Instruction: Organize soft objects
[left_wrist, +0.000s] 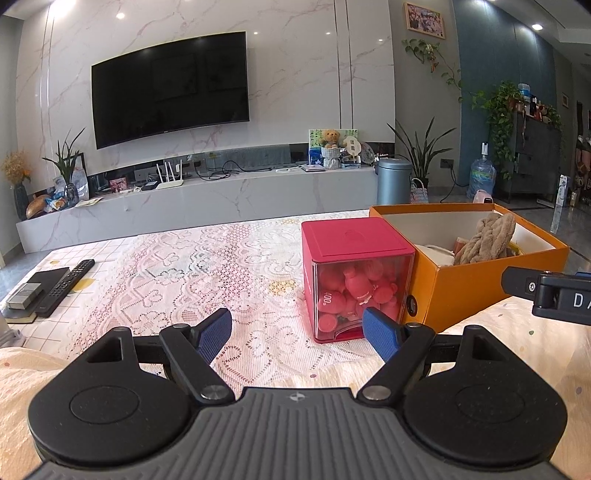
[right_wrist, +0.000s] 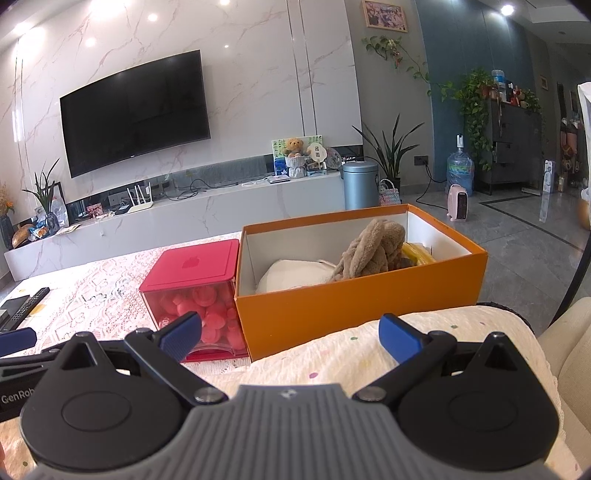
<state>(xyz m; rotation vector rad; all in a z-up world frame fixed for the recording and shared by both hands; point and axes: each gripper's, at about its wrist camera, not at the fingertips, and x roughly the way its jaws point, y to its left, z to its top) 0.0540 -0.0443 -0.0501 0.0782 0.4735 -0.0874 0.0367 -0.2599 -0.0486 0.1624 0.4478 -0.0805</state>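
An open orange box (right_wrist: 354, 306) (left_wrist: 472, 284) stands on the lace-covered table. Inside it lie a brown fluffy cloth (right_wrist: 373, 251) (left_wrist: 487, 240), a white soft item (right_wrist: 295, 275) and something yellow (right_wrist: 417, 254). My left gripper (left_wrist: 297, 334) is open over the tablecloth, empty, just in front of a red cube container (left_wrist: 354, 273). My right gripper (right_wrist: 290, 338) is open and empty too, held before the box's near wall. The right gripper's side shows at the right edge of the left wrist view.
The red cube container (right_wrist: 195, 291) with pink pieces touches the box's left side. A remote control (left_wrist: 64, 288) and flat devices lie at the table's far left. A cream quilted cloth (right_wrist: 406, 332) covers the near right corner. Behind stand a TV wall and a cabinet.
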